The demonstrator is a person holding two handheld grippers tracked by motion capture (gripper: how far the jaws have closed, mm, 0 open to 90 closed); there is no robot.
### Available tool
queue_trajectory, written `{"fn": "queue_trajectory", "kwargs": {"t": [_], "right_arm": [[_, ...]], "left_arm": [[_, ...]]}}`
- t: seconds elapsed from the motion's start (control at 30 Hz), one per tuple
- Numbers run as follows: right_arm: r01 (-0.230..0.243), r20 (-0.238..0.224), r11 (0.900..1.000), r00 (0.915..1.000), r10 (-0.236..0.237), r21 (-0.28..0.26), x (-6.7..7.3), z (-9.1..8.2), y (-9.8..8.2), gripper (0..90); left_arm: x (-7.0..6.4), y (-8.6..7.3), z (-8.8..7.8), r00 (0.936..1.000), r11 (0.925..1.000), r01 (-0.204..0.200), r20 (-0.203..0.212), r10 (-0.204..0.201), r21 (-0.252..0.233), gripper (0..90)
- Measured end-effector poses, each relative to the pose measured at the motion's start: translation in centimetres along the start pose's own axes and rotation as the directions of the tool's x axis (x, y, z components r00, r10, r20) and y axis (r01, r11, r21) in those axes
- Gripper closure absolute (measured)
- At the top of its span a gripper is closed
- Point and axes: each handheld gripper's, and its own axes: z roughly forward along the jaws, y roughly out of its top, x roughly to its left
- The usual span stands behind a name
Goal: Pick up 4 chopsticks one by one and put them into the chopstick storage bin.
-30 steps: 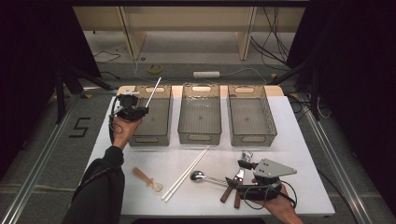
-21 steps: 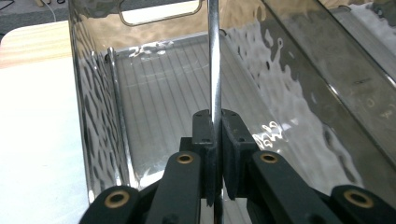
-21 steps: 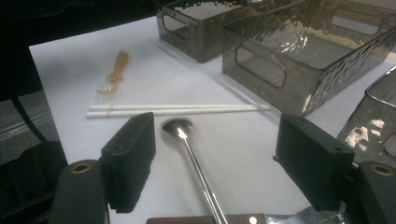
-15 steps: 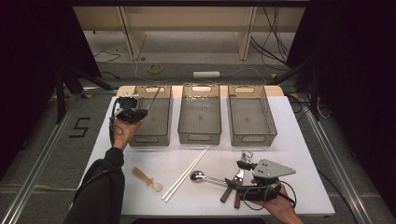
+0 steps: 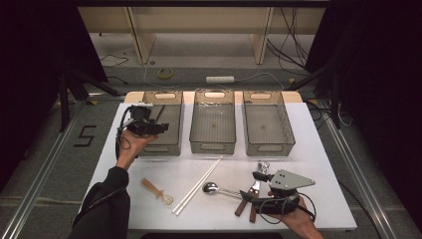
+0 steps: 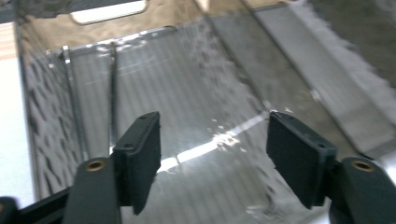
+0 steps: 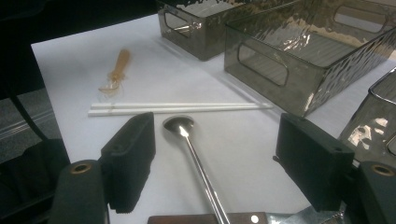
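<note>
Oddly, the stick [image 6: 112, 88] in the left bin [image 5: 171, 130] is hard to make out: a thin dark rod, blurred, lying along the ribbed floor near 1 wall. Above it the left hand-held gripper [image 6: 212, 163] has just been opening and stands wide with nothing between its jaws. On the worktop [image 5: 318, 149], the right hand-held gripper [image 7: 215, 161] gapes over a spoon [image 7: 187, 135], untouched. Beyond lie 2 chopsticks [image 7: 182, 108] and a wooden fork [image 7: 116, 72].

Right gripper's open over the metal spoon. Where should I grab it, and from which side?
Take the metal spoon by its thin straight handle, just behind the bowl. It lies flat on the table, so come straight down with the right gripper, jaws straddling the handle crosswise.
</note>
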Motion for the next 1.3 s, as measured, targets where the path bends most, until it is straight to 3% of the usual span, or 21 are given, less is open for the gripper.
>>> {"fn": "queue_trajectory", "kwargs": {"t": [0.07,0.17,0.23,0.43,0.8,1.3], "right_arm": [[0.001,0.003,1.000,1.0000,-0.001,0.002,-0.1,0.0,0.0,29.4],[-0.002,0.002,1.000,1.0000,0.002,0.010,-0.1,0.0,0.0,28.9],[-0.002,0.008,1.000,1.0000,0.002,0.015,-0.1,0.0,0.0,28.4],[-0.016,0.027,1.000,0.9995,0.016,0.000,-0.3,-0.2,0.0,28.4],[-0.016,0.031,1.000,0.9994,0.016,0.001,-0.2,-0.3,0.0,28.4],[-0.026,0.039,1.000,0.9989,0.026,-0.001,-0.4,-0.3,0.0,28.4]], "left_arm": [[-0.6,-0.3,-0.8,0.9996,0.9998,-0.004,0.027,0.004,-0.018,31.1],[-1.6,-0.4,-1.7,0.9979,0.9985,-0.054,0.034,0.055,-0.007,28.4],[-2.3,-0.6,-2.3,0.9963,0.9980,-0.063,0.059,0.063,-0.009,28.2],[-4.4,-1.8,-3.2,0.9894,0.9922,-0.118,0.090,0.114,0.039,26.4],[-7.5,-4.7,-3.4,0.9832,0.9809,-0.156,0.114,0.143,0.116,21.7],[-9.1,-7.3,-3.8,0.9774,0.9675,-0.180,0.143,0.156,0.178,18.3]]}}
